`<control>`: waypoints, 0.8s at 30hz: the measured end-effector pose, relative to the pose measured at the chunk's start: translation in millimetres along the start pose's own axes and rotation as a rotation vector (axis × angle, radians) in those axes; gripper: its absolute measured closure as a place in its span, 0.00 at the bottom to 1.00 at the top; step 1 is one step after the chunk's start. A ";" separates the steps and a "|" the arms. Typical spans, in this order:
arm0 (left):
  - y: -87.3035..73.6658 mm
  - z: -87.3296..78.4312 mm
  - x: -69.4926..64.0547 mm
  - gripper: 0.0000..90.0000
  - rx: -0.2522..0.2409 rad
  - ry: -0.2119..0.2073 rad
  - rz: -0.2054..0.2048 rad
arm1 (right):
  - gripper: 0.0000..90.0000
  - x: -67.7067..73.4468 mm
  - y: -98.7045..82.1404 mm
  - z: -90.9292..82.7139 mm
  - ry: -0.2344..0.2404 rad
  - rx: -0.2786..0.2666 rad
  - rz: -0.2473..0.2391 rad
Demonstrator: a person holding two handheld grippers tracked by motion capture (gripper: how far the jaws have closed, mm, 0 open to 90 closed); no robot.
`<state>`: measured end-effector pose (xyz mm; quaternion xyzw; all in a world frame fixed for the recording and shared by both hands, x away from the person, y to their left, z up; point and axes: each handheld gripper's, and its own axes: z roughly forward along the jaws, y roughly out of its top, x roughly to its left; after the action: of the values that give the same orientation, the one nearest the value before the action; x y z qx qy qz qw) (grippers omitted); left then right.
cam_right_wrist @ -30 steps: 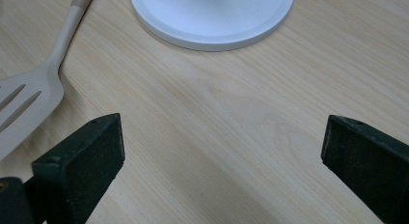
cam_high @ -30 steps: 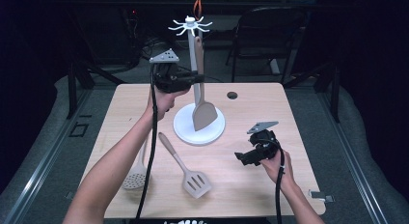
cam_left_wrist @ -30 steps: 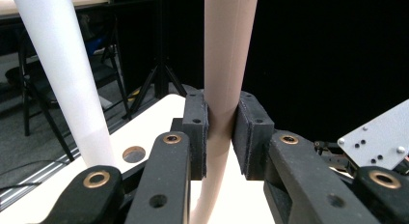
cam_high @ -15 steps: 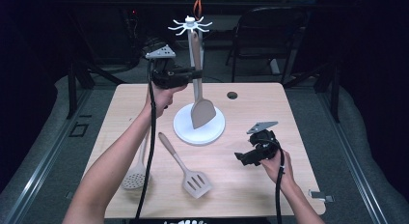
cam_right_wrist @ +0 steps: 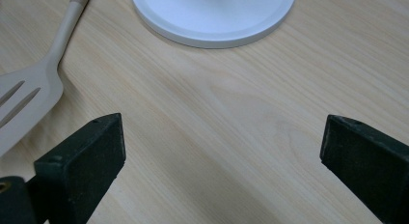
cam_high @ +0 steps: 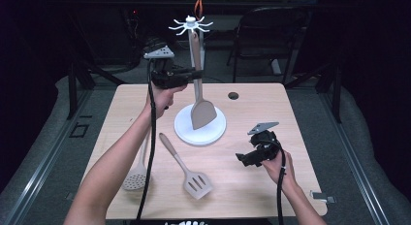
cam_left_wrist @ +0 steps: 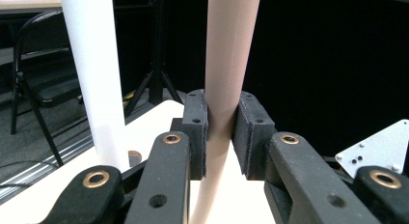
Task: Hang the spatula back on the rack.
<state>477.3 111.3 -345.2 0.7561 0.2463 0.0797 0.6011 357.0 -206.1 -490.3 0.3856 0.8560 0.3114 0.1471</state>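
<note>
Pale wood-grain tabletop (cam_high: 252, 118), round white stand (cam_high: 199, 129).
Left gripper (cam_left_wrist: 221, 134) clamped the smooth beige turner (cam_high: 201, 111); right gripper (cam_right_wrist: 219, 151) jaws stood wide, empty.

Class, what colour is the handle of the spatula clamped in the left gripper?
Beige-pink, a pale tan; the spatula handle shows best in the left gripper view.

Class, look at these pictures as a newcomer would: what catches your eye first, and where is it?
First the white rack at the table's middle, where the left gripper clamps a spatula's handle beside the post. Then the right gripper, jaws wide open, low over bare wood at the right. A slotted turner and a skimmer lie at front left.
</note>
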 end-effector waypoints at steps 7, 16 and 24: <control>-1.9 1.0 3.1 0.85 -0.011 -0.033 -0.026 | 0.02 -0.6 -0.2 -0.3 -0.004 0.005 0.001; -4.4 -0.4 5.5 0.85 -0.021 -0.056 -0.034 | 0.02 -0.4 -0.2 0.6 -0.007 0.009 0.001; -5.8 -1.2 7.9 0.84 -0.034 -0.034 -0.043 | 0.02 -1.3 -0.4 1.8 0.002 0.021 0.000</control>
<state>482.0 116.9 -351.8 0.7416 0.2508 0.0582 0.6195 358.5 -206.4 -492.0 0.3868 0.8592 0.3030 0.1423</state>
